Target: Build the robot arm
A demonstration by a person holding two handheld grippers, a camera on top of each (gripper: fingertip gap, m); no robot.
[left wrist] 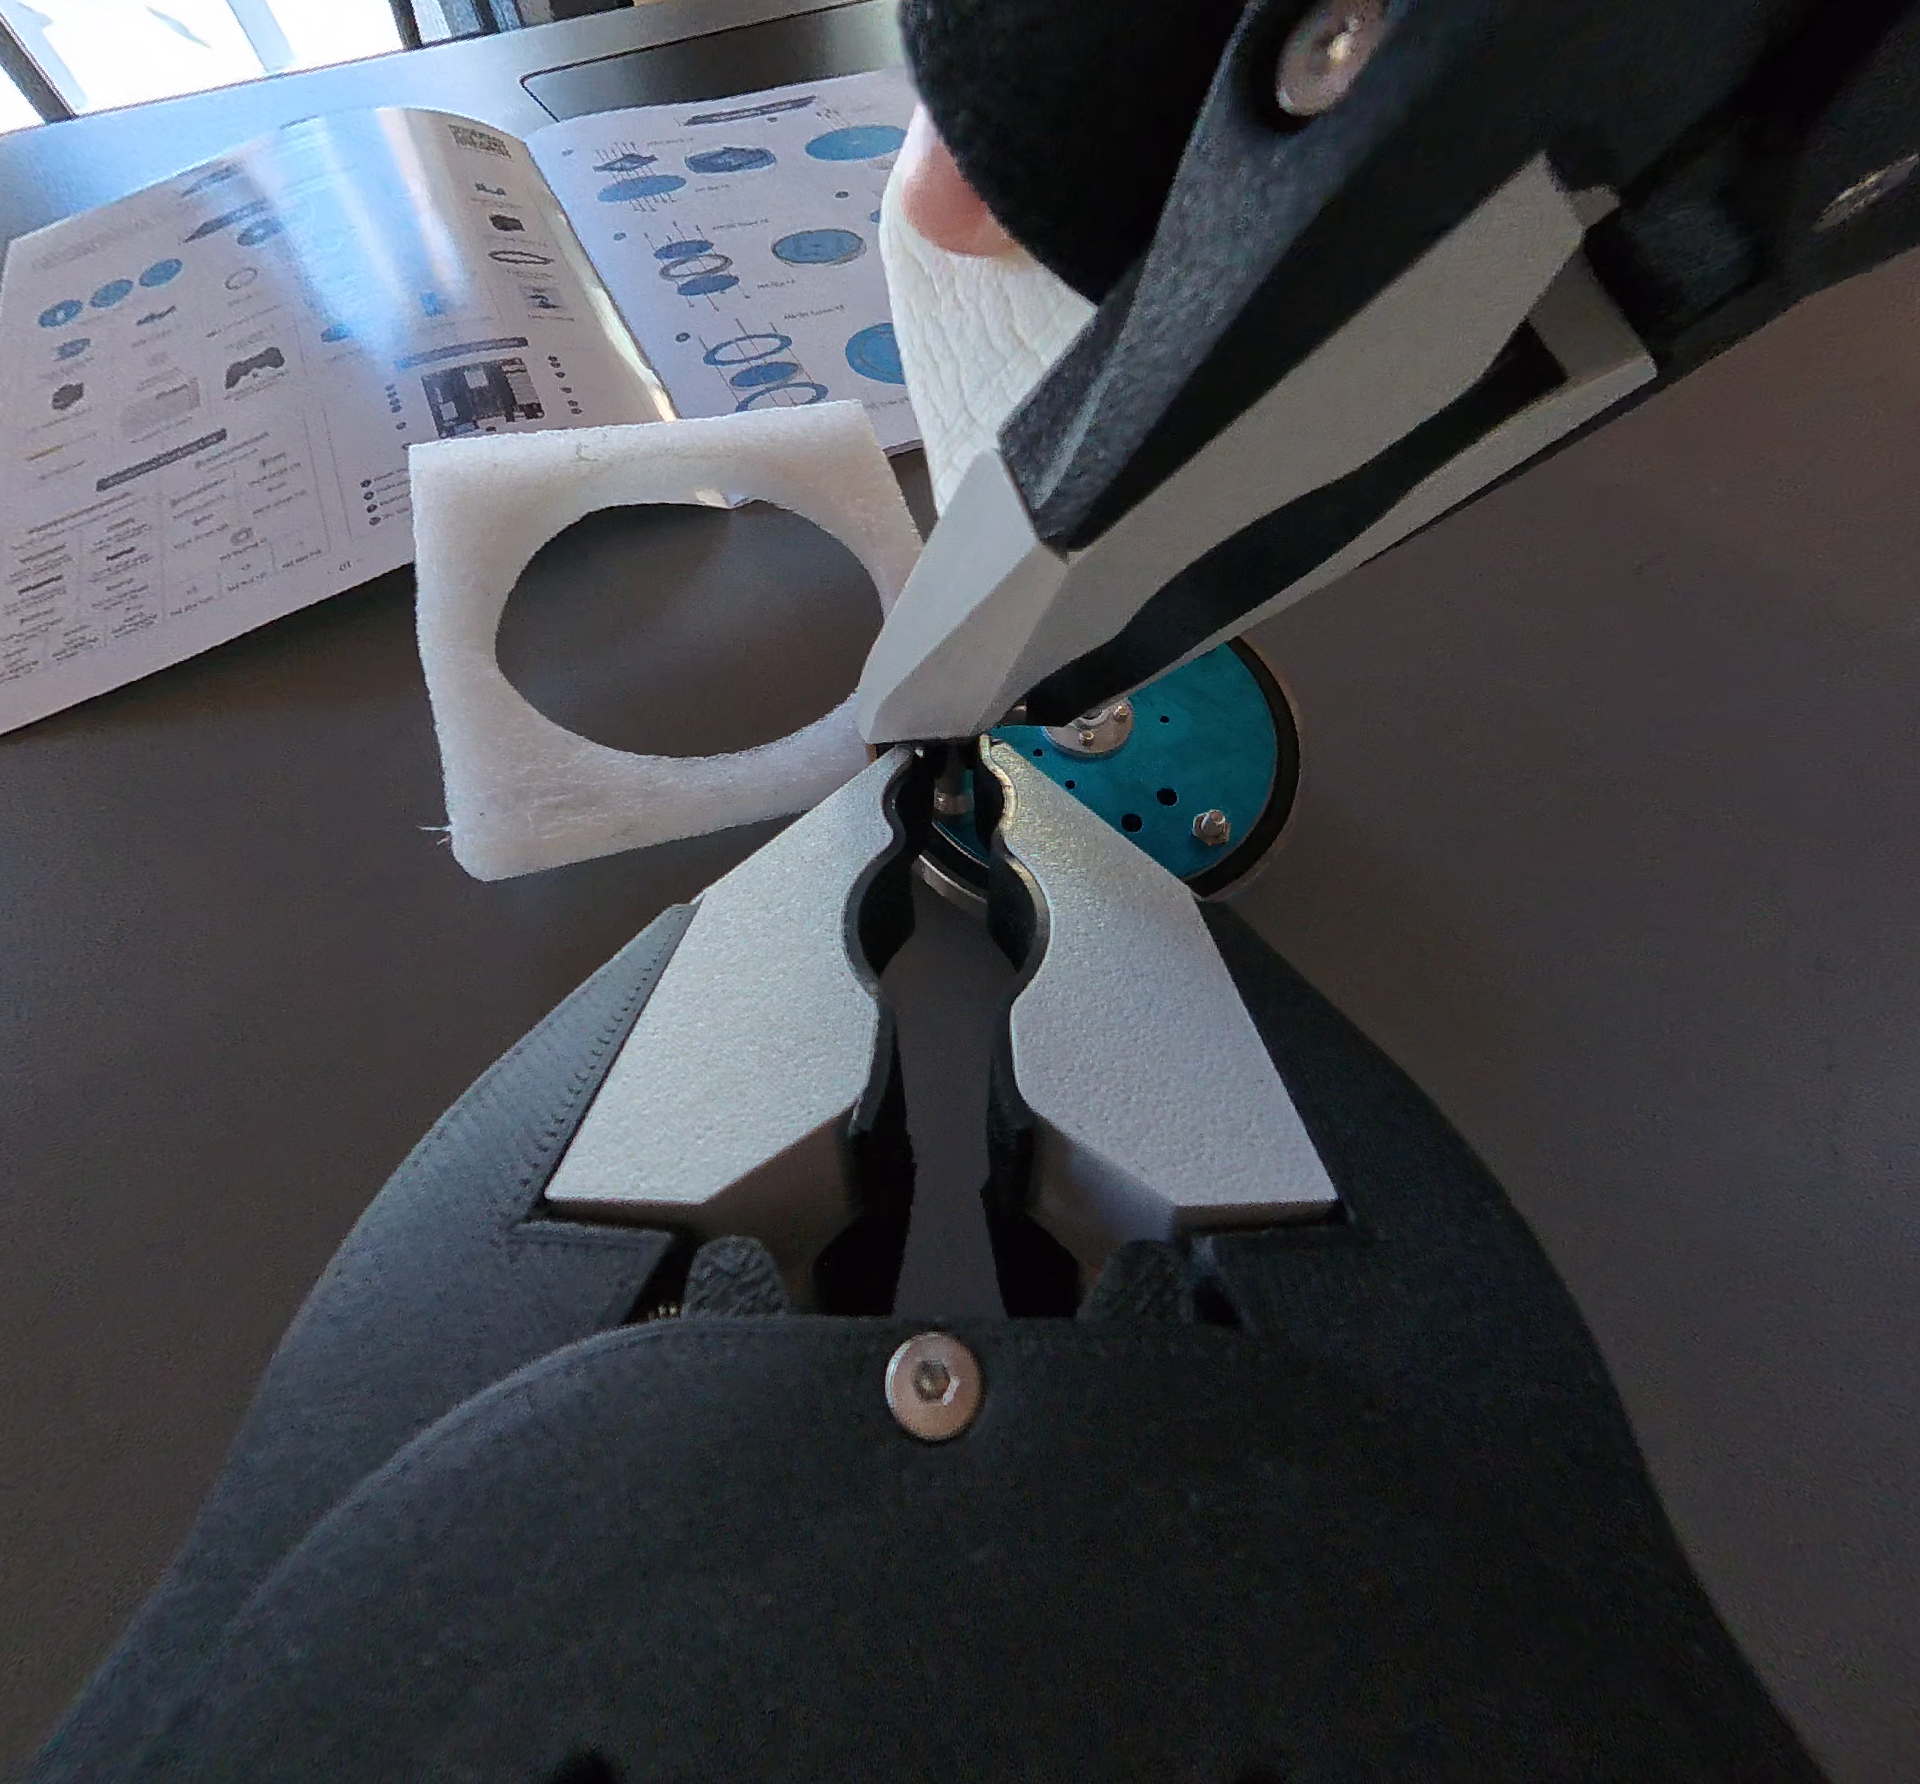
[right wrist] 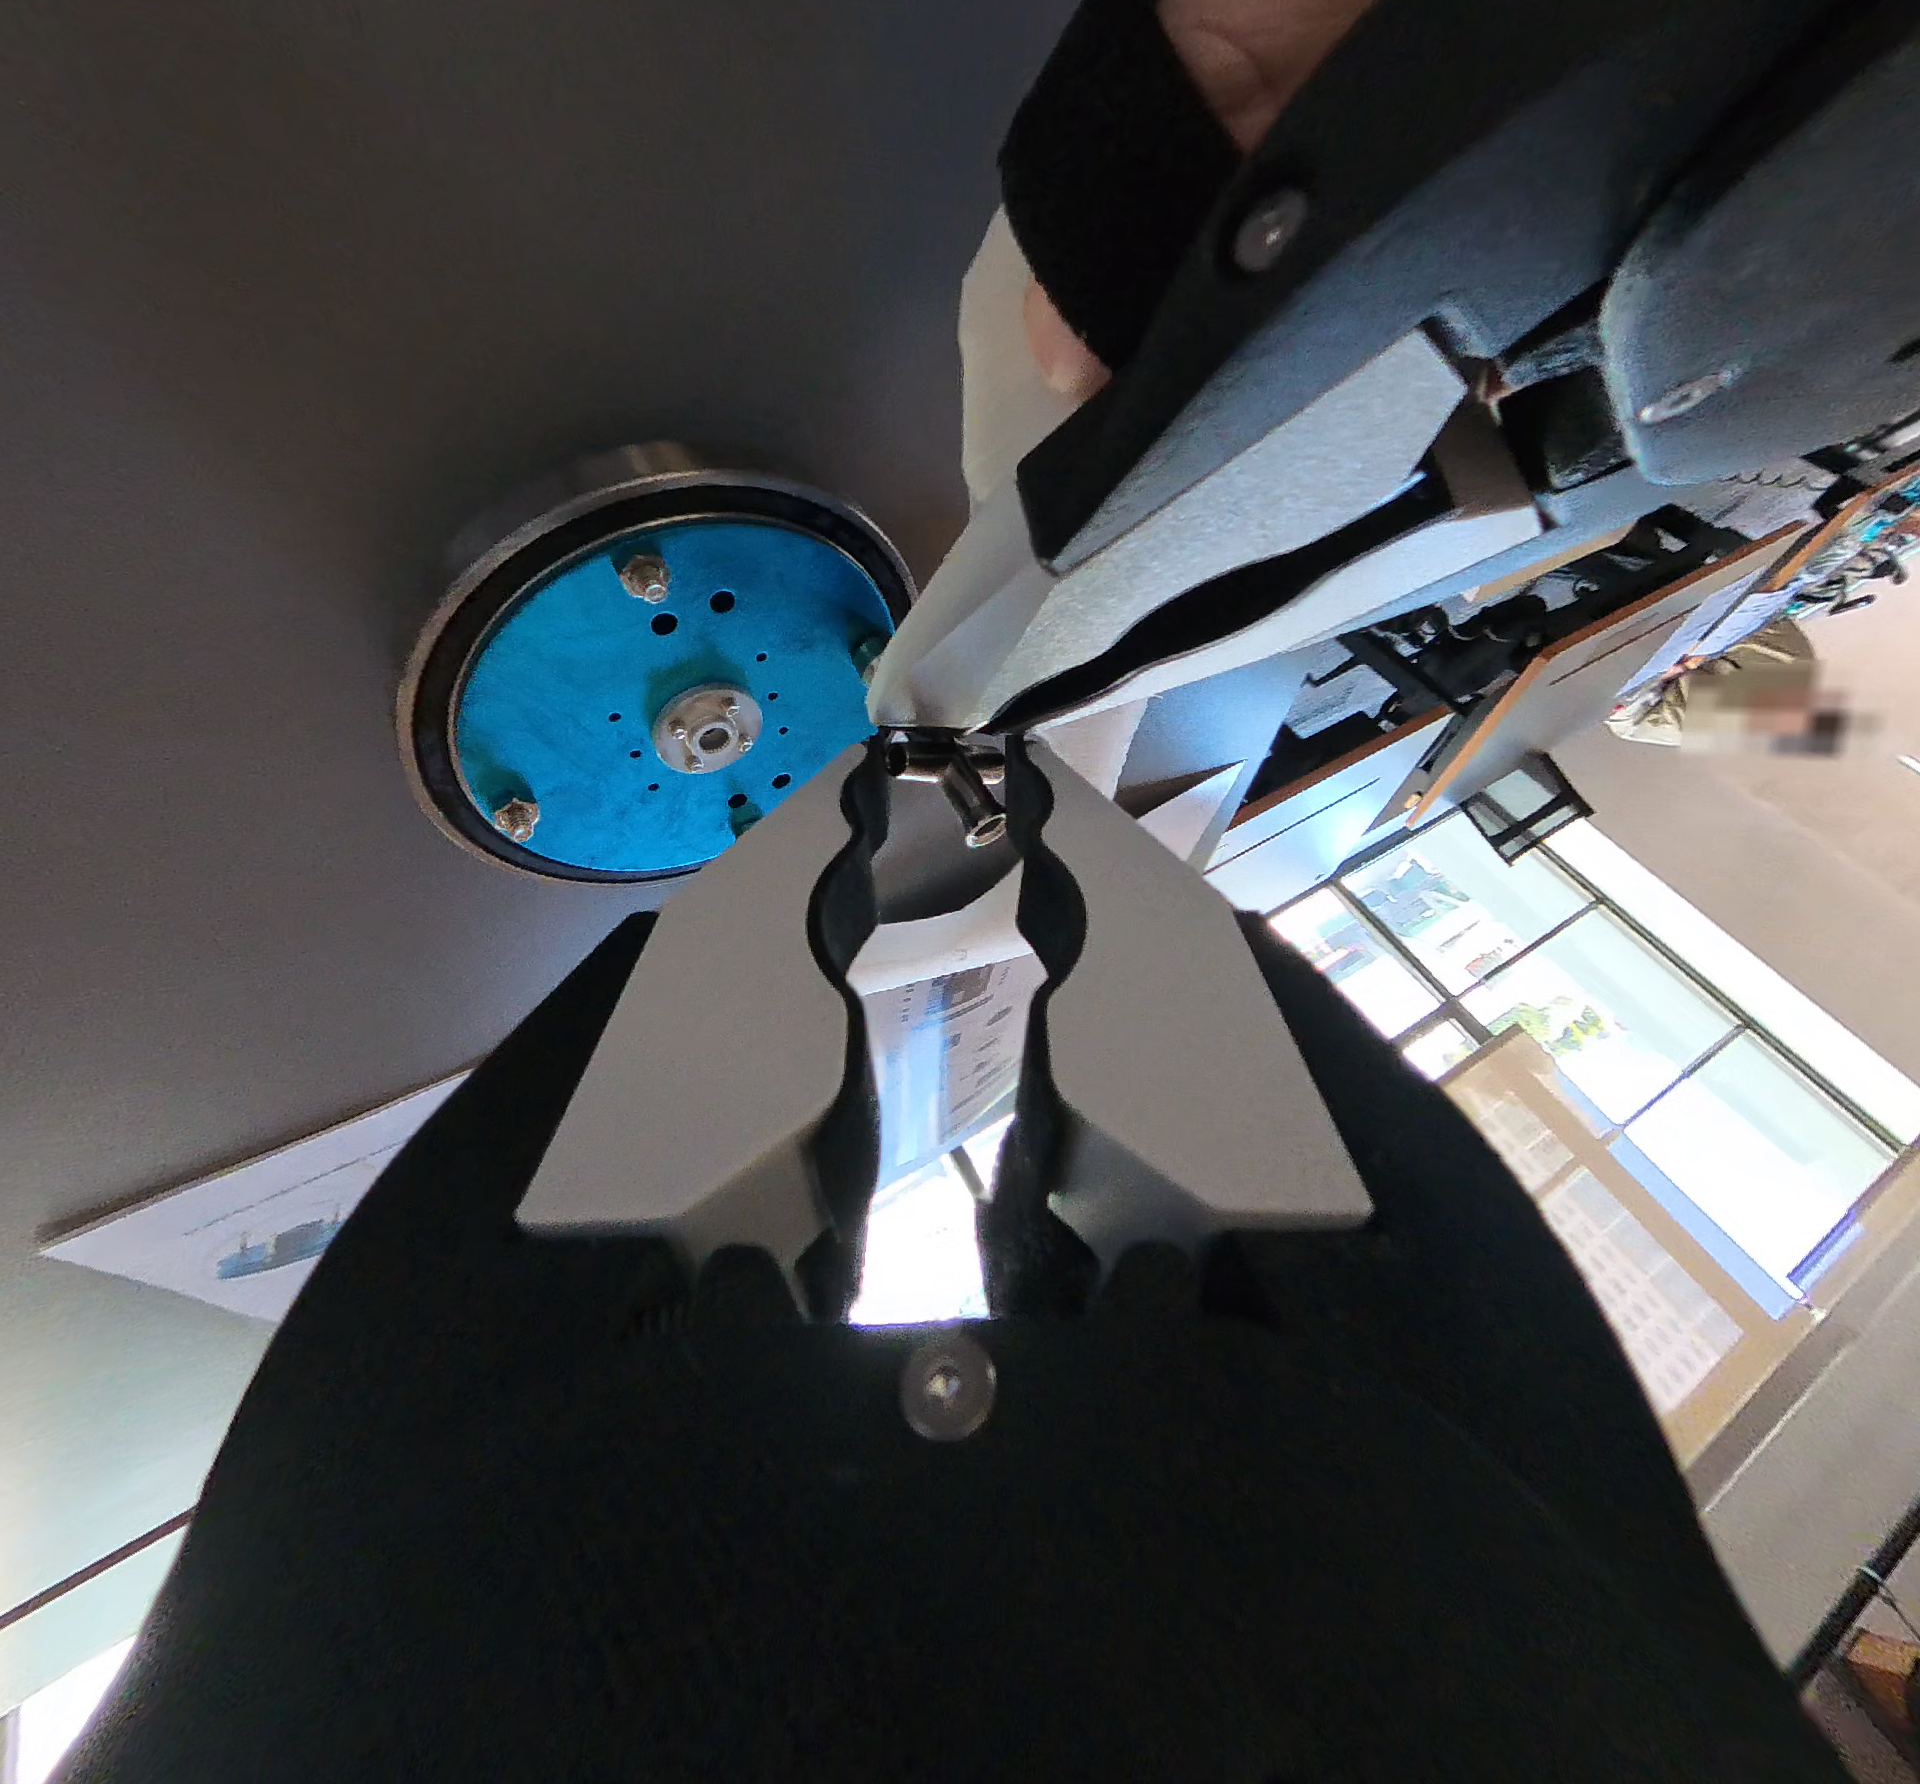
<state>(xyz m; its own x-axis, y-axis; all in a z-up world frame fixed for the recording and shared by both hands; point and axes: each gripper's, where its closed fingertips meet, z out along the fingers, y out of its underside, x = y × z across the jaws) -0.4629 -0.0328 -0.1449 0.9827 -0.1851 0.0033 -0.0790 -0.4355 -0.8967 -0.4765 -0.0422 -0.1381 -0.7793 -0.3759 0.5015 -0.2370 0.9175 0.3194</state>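
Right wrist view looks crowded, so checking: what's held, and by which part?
A small metal fastener, pinched at the tips of both right tool and left tool; which part is too small to tell.

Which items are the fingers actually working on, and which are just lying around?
Worked on: small metal part, held where left gripper and right gripper meet; blue disc right beside them.
Lying about: foam frame, open booklet, paper towel roll.

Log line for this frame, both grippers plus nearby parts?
left gripper: shut on small metal part | right gripper: meeting it tip-to-tip, grip unclear | below: blue disc | beside: foam frame
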